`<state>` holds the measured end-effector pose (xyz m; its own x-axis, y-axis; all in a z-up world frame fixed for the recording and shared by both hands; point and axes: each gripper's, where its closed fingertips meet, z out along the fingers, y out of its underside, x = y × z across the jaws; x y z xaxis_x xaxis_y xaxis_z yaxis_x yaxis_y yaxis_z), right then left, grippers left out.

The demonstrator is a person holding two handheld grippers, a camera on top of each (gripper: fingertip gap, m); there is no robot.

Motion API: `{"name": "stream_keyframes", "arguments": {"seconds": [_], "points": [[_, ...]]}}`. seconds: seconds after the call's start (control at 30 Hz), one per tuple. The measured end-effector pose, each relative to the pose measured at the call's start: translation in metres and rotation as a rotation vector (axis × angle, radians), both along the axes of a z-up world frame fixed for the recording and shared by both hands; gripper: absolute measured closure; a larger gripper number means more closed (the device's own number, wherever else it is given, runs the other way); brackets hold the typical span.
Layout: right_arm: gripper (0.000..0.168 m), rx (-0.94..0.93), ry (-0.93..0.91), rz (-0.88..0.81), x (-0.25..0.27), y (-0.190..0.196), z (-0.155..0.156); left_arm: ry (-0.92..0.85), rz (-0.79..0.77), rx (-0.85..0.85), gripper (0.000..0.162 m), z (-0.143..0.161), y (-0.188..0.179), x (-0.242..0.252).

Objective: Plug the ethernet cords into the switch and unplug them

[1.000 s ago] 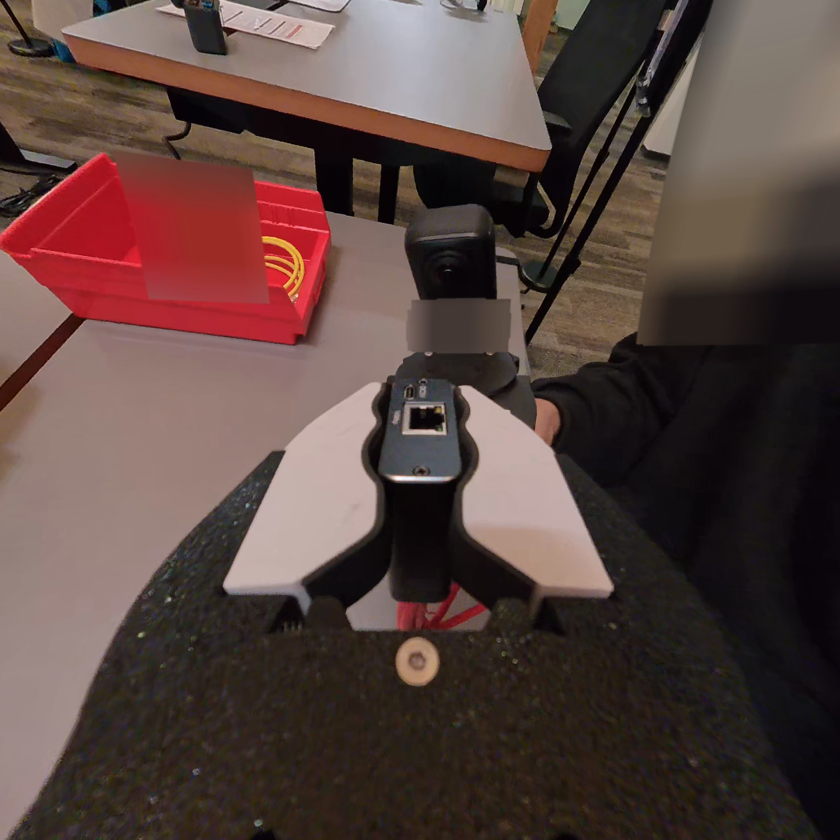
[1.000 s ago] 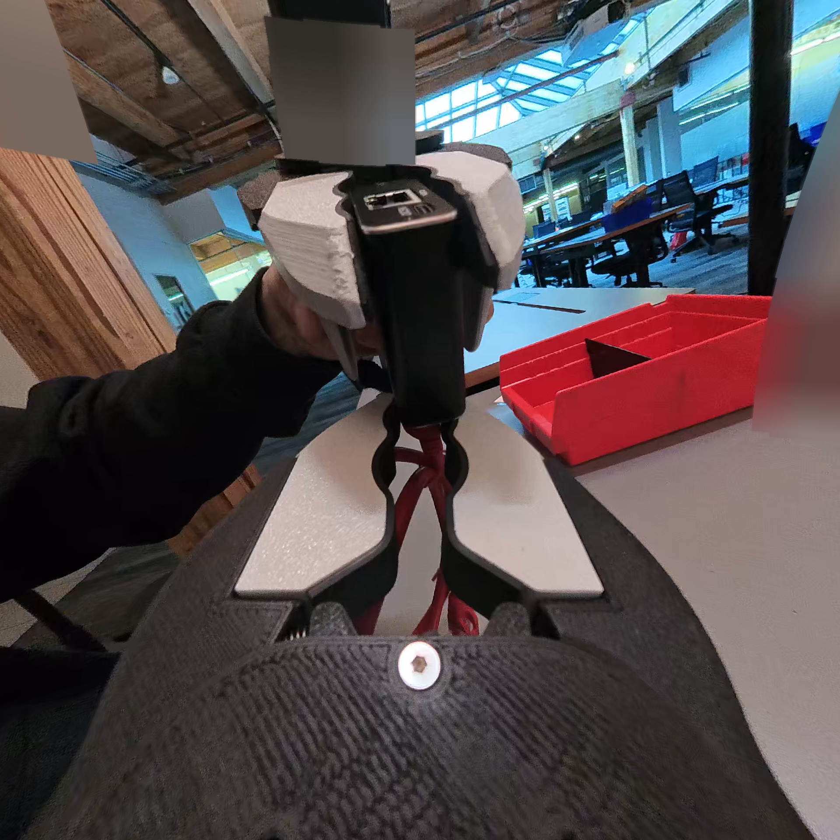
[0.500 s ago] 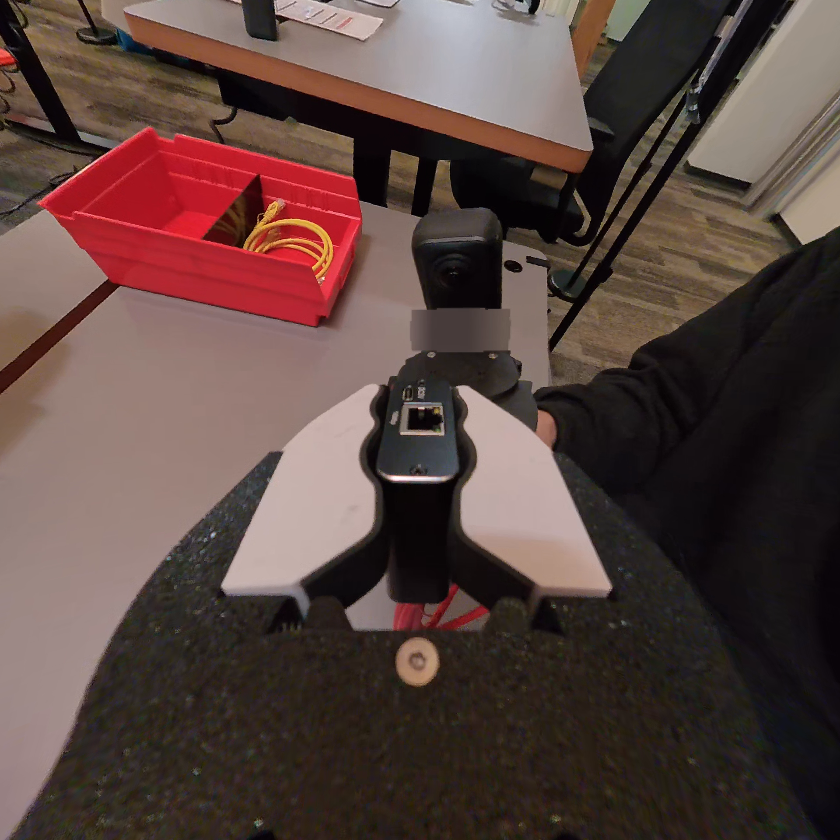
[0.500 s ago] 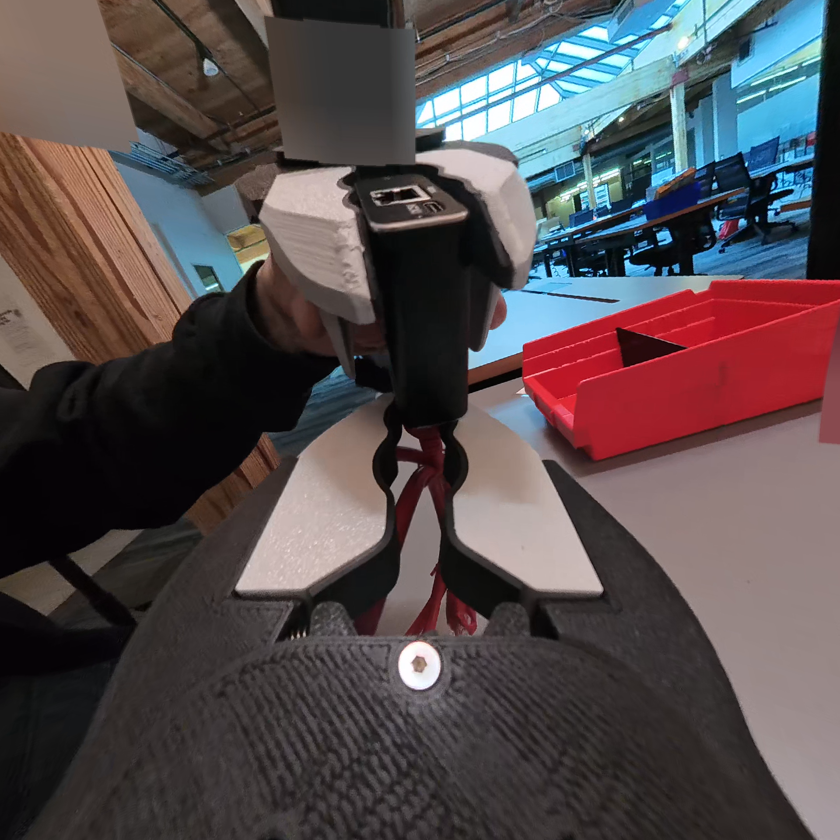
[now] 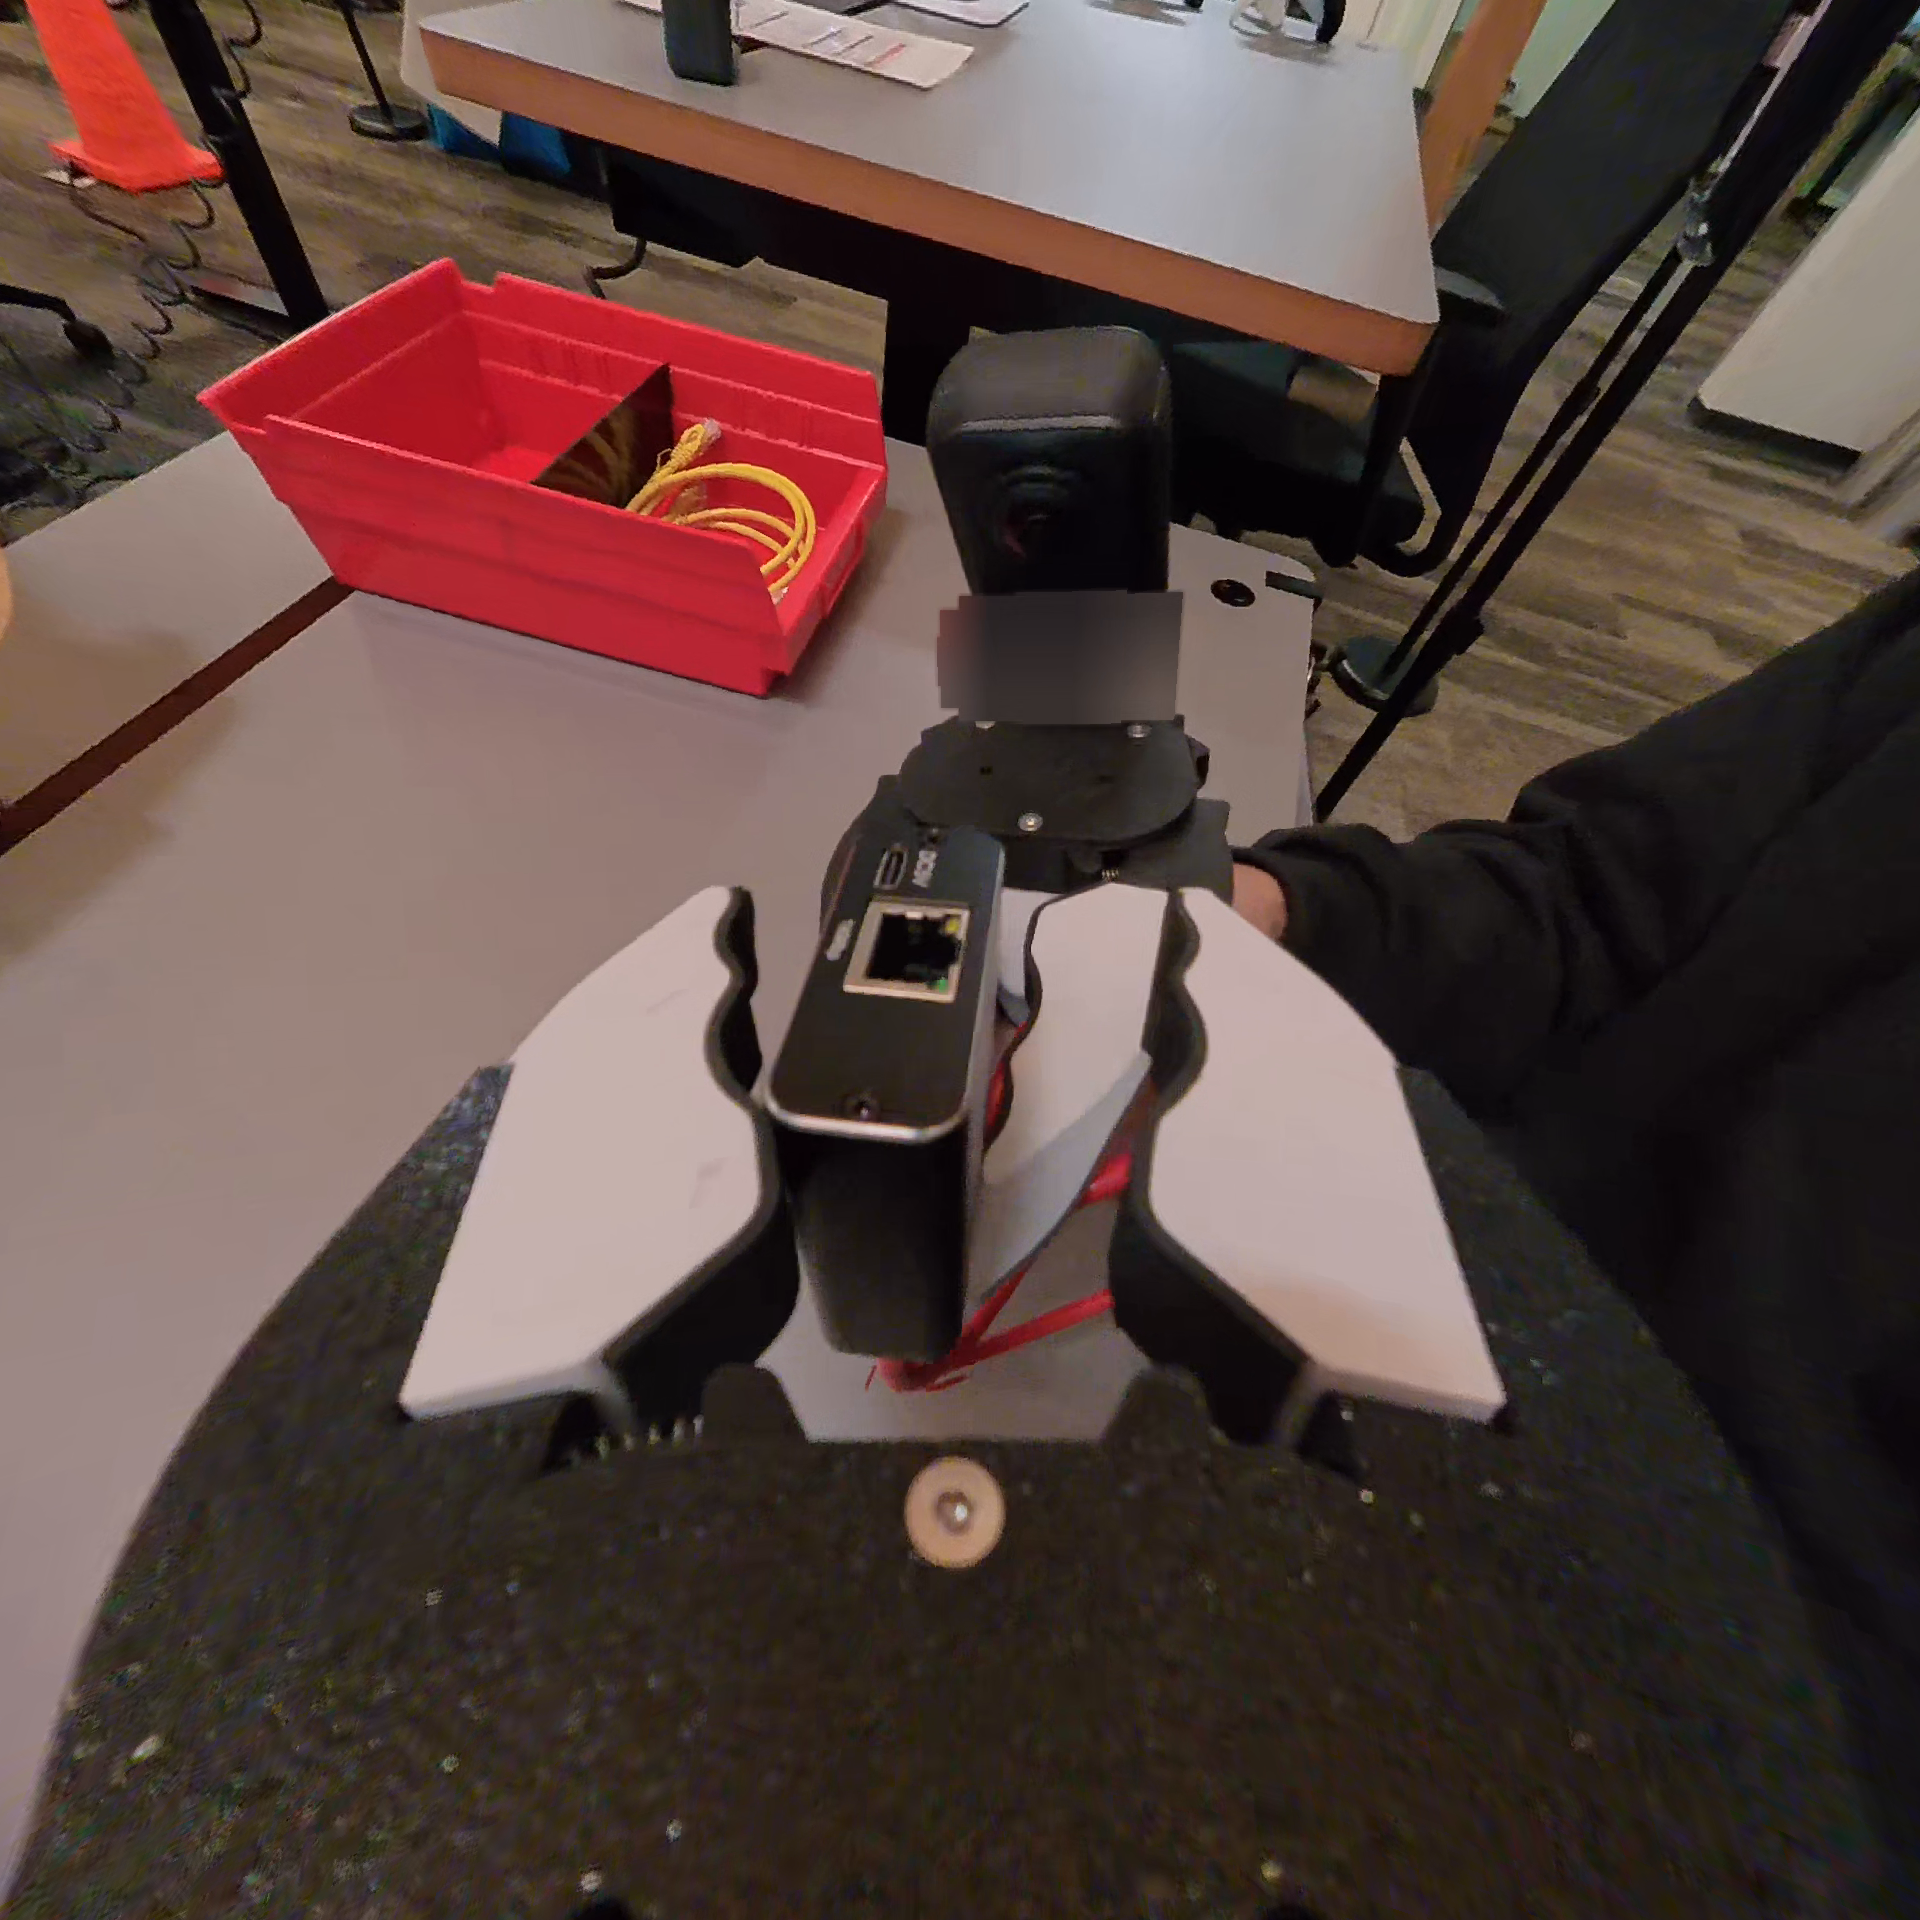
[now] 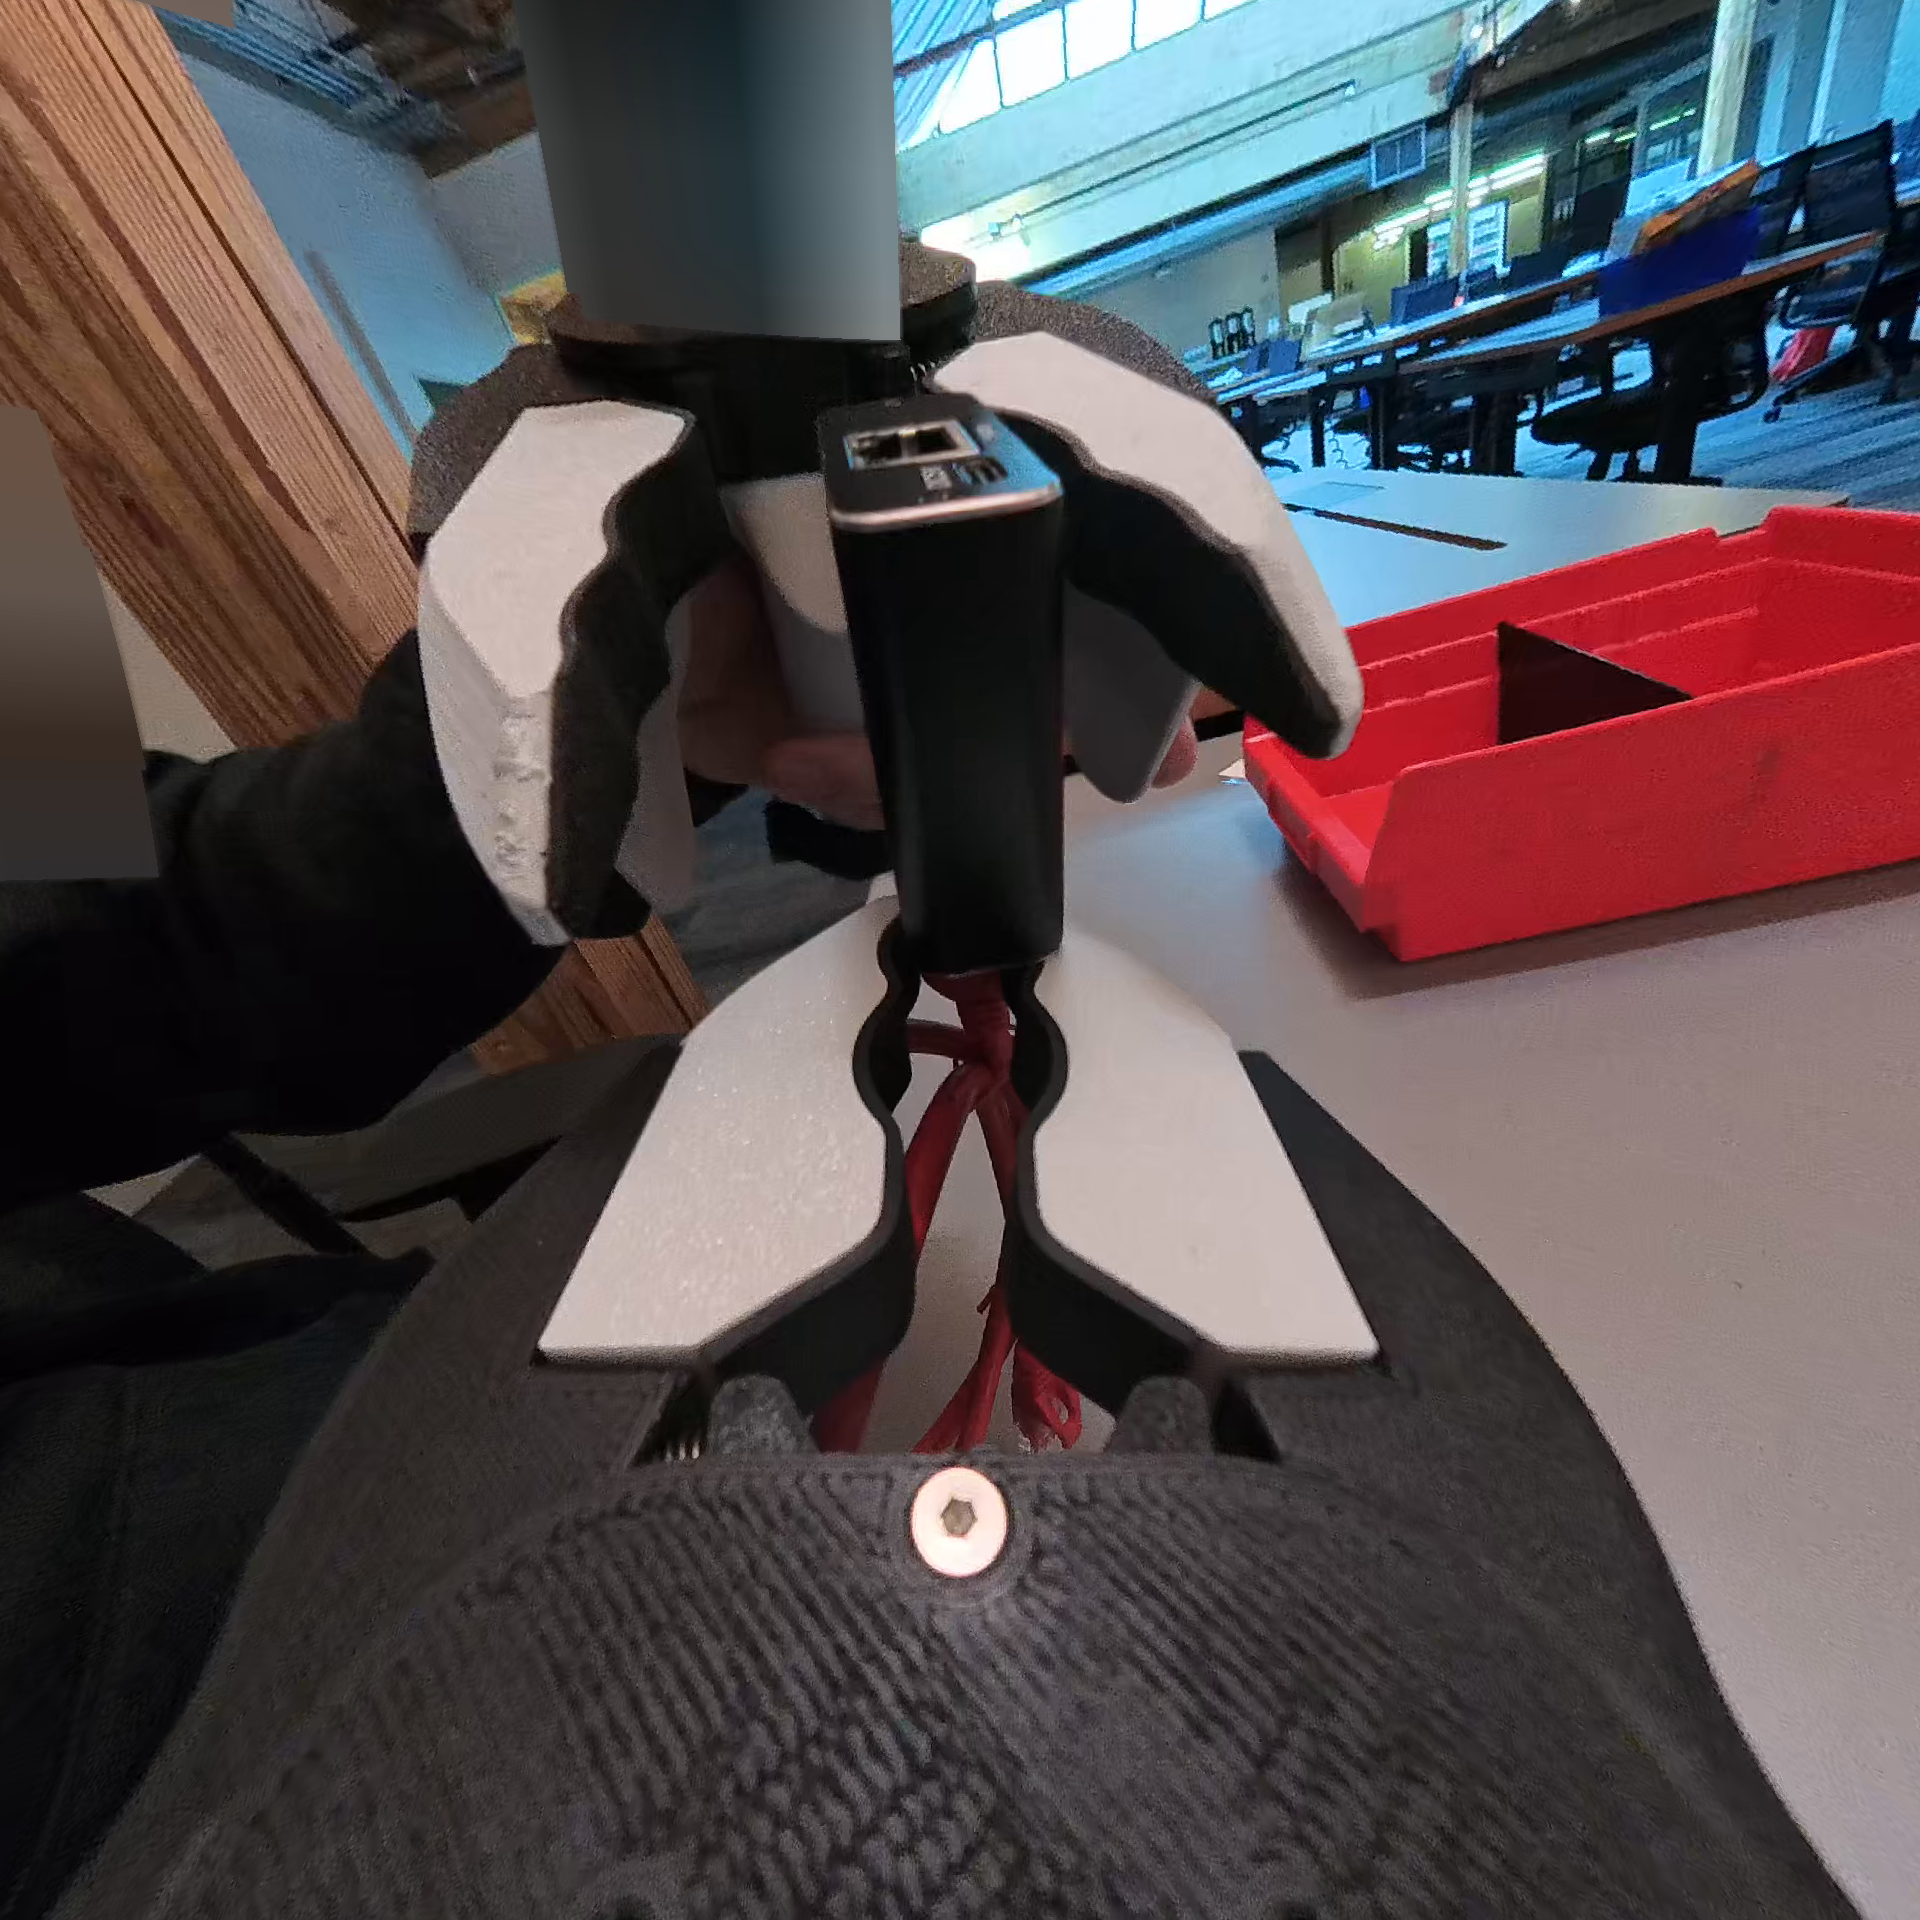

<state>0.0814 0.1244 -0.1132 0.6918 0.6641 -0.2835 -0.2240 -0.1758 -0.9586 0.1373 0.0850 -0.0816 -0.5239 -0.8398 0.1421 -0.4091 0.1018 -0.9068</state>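
The black switch (image 5: 883, 1060) stands on end between my two grippers, its ethernet port facing up. My left gripper (image 5: 956, 914) is open; the switch leans on its left finger and a wide gap shows beside the right one. My right gripper (image 6: 961, 956) is shut on the switch's (image 6: 956, 675) lower end, where several red ethernet cords (image 6: 977, 1143) come out and run back between its fingers. The cords also show under the switch in the left wrist view (image 5: 1029, 1320). The left gripper's white fingers (image 6: 499, 623) spread on either side of the switch's top.
A red bin (image 5: 468, 540) sits on the grey table (image 5: 364, 883) at the back left and holds a coiled yellow cord (image 5: 738, 509); it also shows in the right wrist view (image 6: 1610, 831). A person's black sleeve (image 5: 1662, 935) is at the right. Another table (image 5: 1091, 135) stands beyond. Across from one pair of fingers to the other is roughly 7 cm.
My left gripper has opened and let go of the switch, which now leans to the left. My right gripper stays shut on its lower end.
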Motion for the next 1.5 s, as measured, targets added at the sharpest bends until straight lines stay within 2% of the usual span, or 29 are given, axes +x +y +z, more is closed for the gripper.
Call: {"name": "stream_keyframes", "arguments": {"seconds": [0.07, 0.13, 0.3, 0.47, 0.6, 0.77, 0.83, 1.03, 1.1, 1.2, 1.33, 1.5], "points": [[0.152, -0.012, -0.045, 0.014, -0.002, -0.003, -0.002, -0.003, 0.0, -0.026, 0.098, 0.002, -0.003, 0.0], [0.152, -0.025, -0.082, 0.039, -0.005, -0.01, -0.003, -0.019, -0.032, -0.03, 0.122, 0.004, -0.007, -0.003], [0.152, -0.061, -0.053, 0.031, -0.007, -0.025, -0.012, 0.0, -0.13, 0.001, 0.123, -0.008, -0.023, -0.006], [0.152, -0.109, -0.022, 0.027, 0.003, -0.027, -0.021, 0.015, -0.115, -0.086, 0.122, -0.014, -0.025, 0.005], [0.152, -0.106, -0.011, 0.01, 0.01, -0.025, -0.022, 0.036, -0.11, -0.038, 0.122, -0.018, -0.023, 0.011], [0.153, -0.074, -0.006, -0.014, 0.014, -0.024, -0.014, -0.011, -0.102, -0.086, 0.122, -0.008, -0.023, 0.016], [0.152, -0.063, 0.008, -0.021, 0.016, -0.024, -0.01, -0.018, -0.085, -0.067, 0.111, -0.009, -0.02, 0.014], [0.152, -0.072, 0.008, -0.027, 0.02, -0.023, -0.013, -0.014, -0.054, -0.062, 0.106, -0.01, -0.023, 0.016], [0.152, -0.071, 0.013, -0.017, 0.018, -0.024, -0.012, -0.014, -0.044, -0.075, 0.109, -0.01, -0.023, 0.014], [0.152, -0.072, -0.021, -0.009, 0.015, -0.025, -0.013, -0.019, -0.037, -0.096, 0.133, -0.01, -0.02, 0.014], [0.152, -0.083, -0.031, 0.006, 0.01, -0.025, -0.014, -0.037, -0.056, -0.138, 0.134, -0.01, -0.02, 0.009], [0.152, -0.079, -0.039, 0.026, 0.003, -0.026, -0.013, -0.062, -0.036, -0.086, 0.135, -0.007, -0.021, 0.003]]}}
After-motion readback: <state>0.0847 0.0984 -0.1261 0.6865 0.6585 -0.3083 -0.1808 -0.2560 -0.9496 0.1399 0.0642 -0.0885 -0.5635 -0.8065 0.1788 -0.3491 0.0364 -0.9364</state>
